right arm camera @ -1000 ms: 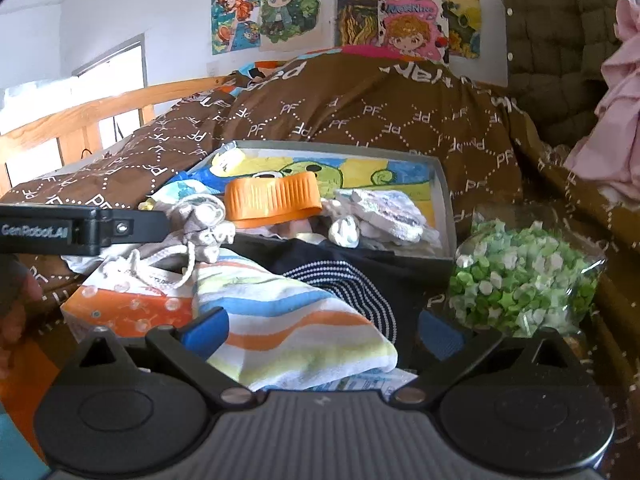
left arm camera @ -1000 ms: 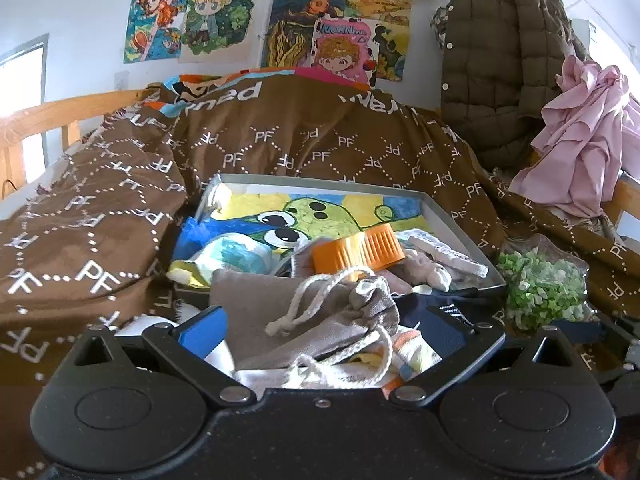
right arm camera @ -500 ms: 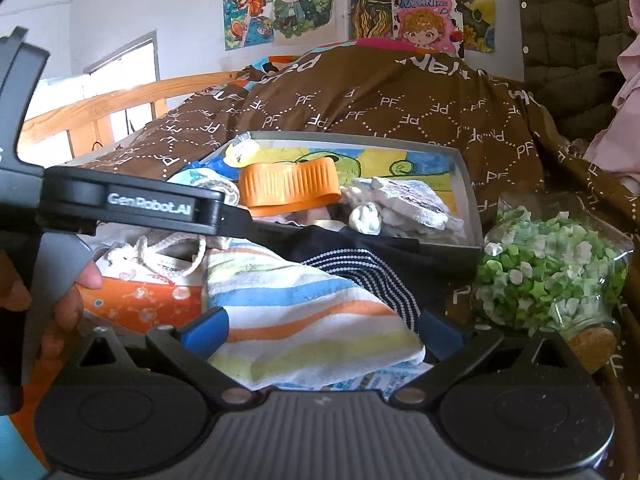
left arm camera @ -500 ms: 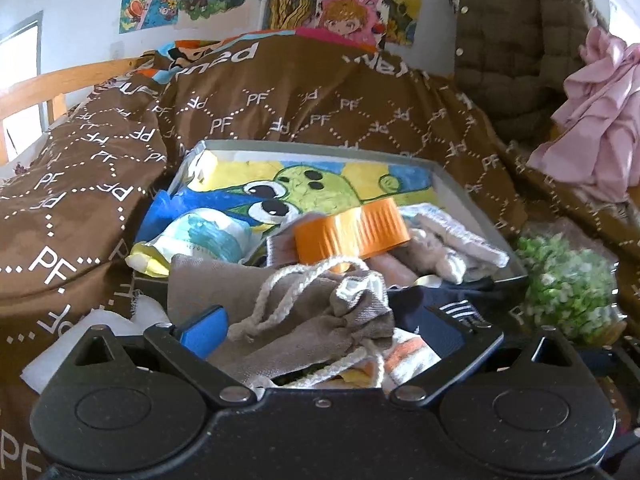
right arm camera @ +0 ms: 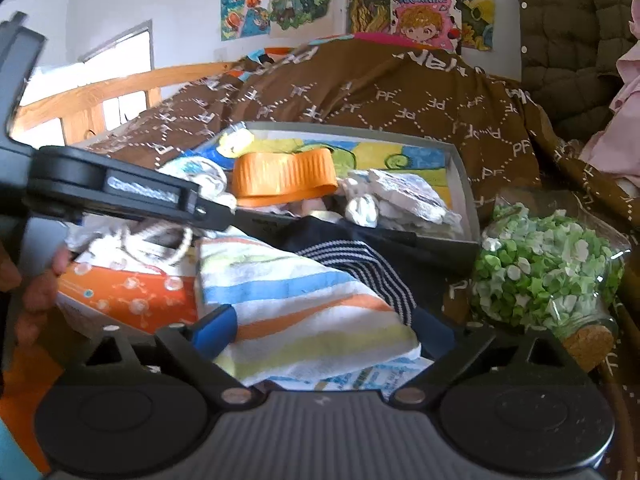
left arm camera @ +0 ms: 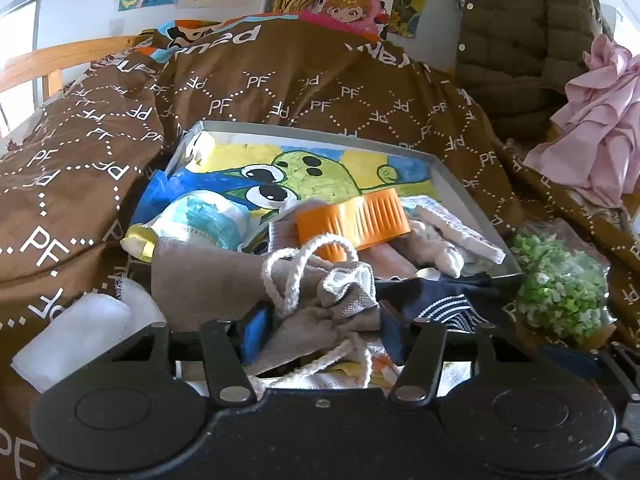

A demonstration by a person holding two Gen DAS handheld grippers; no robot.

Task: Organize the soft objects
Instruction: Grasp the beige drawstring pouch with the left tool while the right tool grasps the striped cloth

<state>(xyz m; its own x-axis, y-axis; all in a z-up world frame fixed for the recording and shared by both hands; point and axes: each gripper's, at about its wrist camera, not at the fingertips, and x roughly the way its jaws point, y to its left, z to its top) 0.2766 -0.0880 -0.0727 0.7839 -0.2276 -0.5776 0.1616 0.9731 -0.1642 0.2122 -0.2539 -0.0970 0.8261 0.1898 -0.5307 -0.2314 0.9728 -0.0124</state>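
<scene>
Scanning the bed from its left edge: a white folded cloth (left arm camera: 80,336) lies on the brown bedspread (left arm camera: 248,92), just beside the grey drawstring pouch (left arm camera: 224,280). The left hand-held gripper (left arm camera: 320,328) has its fingers narrowed onto the bunched neck of that pouch; the fabric sits pinched between the blue pads, so the judgement is that it is gripping the pouch. The pouch body extends left and forward from the fingers, long axis roughly crosswise to them, cord loop (left arm camera: 296,264) standing up ahead.

Directly beyond lies the grey tray (left arm camera: 472,200), holding an orange ribbed lid (left arm camera: 360,220), wipes packet (left arm camera: 200,220) and pale socks (left arm camera: 452,240).

Further right, the right hand-held gripper (right arm camera: 324,328) stands wide open, fingers straddling the striped towel (right arm camera: 304,304) without pinching it. The towel lies between its fingers, long axis running away toward the tray. A jar of green paper stars (right arm camera: 544,272) rests near the bed's right edge.

The left hand is nearer the tray for the pouch; the likely next move is forward.
</scene>
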